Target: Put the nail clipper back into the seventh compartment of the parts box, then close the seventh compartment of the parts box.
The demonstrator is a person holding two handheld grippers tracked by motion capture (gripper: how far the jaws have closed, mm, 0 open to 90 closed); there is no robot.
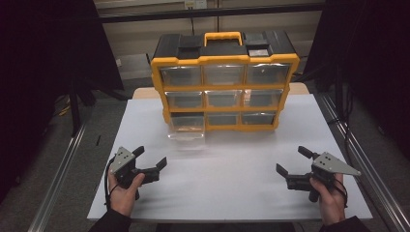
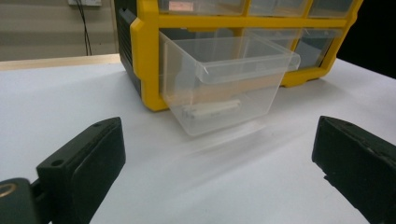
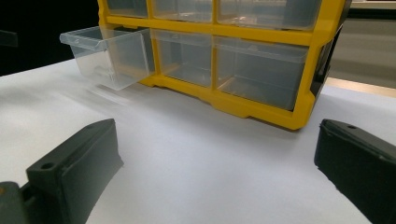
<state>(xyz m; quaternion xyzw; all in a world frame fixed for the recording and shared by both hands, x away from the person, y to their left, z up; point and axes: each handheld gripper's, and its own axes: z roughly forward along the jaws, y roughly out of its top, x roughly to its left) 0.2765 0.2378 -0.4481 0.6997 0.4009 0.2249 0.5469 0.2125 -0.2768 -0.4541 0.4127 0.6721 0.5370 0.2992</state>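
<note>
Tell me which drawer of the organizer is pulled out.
The bottom-left drawer, the clear one nearest the left gripper. It juts from the yellow organizer; the other eight sit flush.

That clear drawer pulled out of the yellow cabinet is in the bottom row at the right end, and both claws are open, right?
Not quite: the pulled-out drawer is at the left end of the bottom row, as the high view shows. The yellow cabinet, left claw and right claw are as you say.

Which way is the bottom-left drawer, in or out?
Out. The bottom-left drawer juts well forward of the organizer frame; its neighbours sit flush. A small pale item lies inside.
</note>
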